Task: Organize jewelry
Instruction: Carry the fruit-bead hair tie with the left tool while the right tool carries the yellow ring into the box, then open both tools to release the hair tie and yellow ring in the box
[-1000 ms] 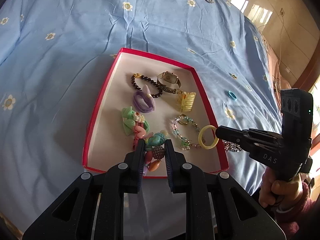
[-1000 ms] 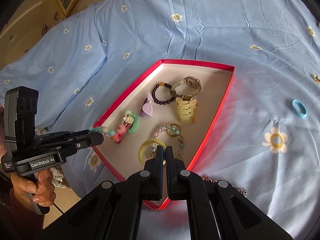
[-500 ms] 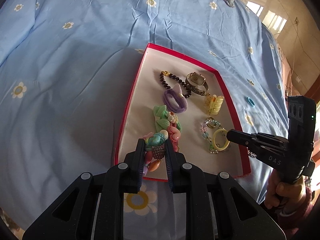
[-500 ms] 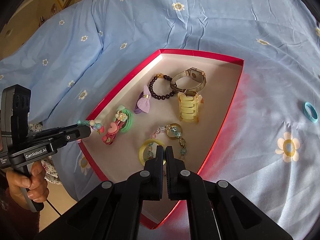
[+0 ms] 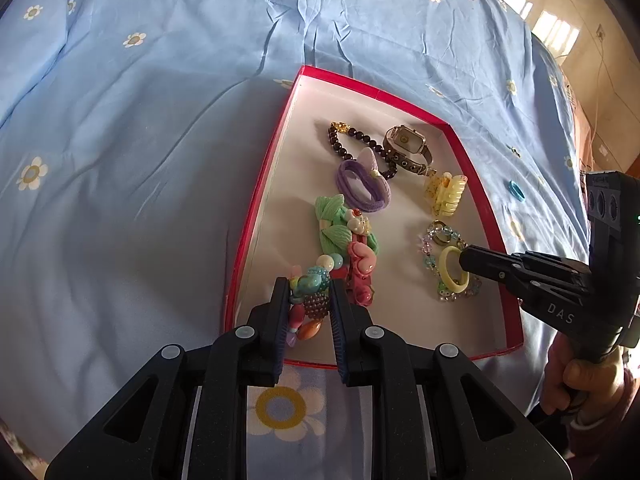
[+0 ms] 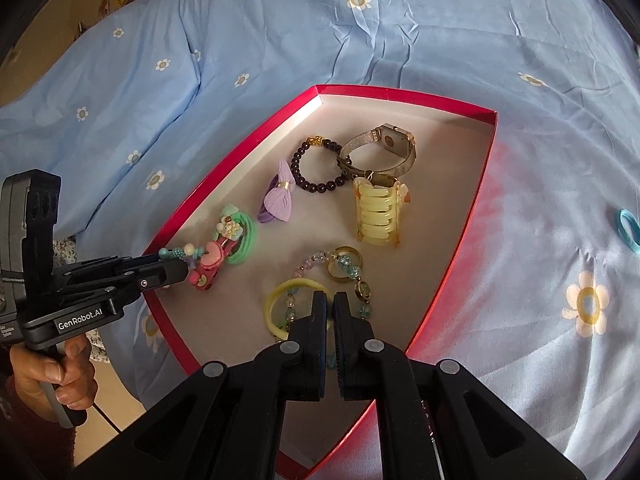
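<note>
While both cameras are drawing lower and closer over the red tray (image 5: 256, 208) than a second ago, the contents are filling more of each view, and the two loads are now sitting inside the tray's near end rather than above its rim.

Item, left tongs (image 5: 309, 294): pinching a chunky multicoloured bead bracelet (image 5: 310, 296), its beads bulging between the pads and trailing below them. Bracelet is hanging just over the tray's near left corner, touching or nearly touching the pink heart hair clip (image 5: 361, 270) just right of the tips.

Item, right tongs (image 6: 329, 306): pressed almost together on the rim of a yellow ring bangle (image 6: 280, 300), which is lying on or just above the tray floor, overlapping a pale crystal bead chain (image 6: 352, 276).

Items ahead of the tips, already lying in the tray: green hair tie (image 5: 334, 226), purple bow hair tie (image 5: 362, 184), dark bead bracelet (image 5: 352, 148), wristwatch (image 5: 406, 146), yellow claw clip (image 5: 446, 196).

Item outside the tray: blue ring (image 6: 629, 230), on the blue bedsheet (image 5: 140, 140) well right of the right tongs.

Judgement: both pieces are reaching their places; release looks to be the next step, and the blue ring is probably awaiting collection afterwards.
</note>
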A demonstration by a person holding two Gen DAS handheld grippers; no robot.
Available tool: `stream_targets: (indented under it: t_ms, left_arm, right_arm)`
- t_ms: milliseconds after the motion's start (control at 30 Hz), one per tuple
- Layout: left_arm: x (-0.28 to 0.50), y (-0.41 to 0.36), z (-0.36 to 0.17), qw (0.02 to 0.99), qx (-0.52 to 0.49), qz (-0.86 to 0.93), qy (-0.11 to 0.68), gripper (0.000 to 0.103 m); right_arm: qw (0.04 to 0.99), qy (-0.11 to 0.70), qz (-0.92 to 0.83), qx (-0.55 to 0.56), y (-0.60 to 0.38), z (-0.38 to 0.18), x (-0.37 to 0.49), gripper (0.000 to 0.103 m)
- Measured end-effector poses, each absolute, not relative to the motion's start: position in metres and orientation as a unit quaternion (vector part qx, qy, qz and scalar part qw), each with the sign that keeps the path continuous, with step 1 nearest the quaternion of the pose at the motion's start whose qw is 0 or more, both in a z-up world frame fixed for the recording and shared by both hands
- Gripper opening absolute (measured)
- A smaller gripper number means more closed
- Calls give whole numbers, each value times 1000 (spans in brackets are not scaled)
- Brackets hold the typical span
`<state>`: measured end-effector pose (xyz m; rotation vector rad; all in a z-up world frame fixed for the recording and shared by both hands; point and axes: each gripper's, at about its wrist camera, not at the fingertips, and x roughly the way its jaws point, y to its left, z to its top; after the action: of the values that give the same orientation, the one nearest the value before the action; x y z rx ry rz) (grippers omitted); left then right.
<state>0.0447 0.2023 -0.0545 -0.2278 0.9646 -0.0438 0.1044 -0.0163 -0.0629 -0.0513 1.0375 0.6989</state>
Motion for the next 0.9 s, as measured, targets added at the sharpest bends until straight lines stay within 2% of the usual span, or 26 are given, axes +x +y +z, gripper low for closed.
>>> stream_targets:
  t_ms: [267, 500, 700, 900]
  left_arm:
    - [46, 202, -55, 879, -111, -17, 463, 19]
    - [46, 198, -55, 880, -112, -17, 461, 25]
    - [45, 196, -53, 881, -111, -17, 461, 32]
    - [42, 194, -48, 884, -109, -12, 455, 46]
  right_arm:
    - [808, 487, 330, -28, -13, -64, 105, 6]
    - [808, 488, 331, -19, -14, -63, 105, 10]
    - [809, 485, 333, -15, -14, -61, 104, 22]
    - [812, 477, 335, -8, -18, -55, 101, 33]
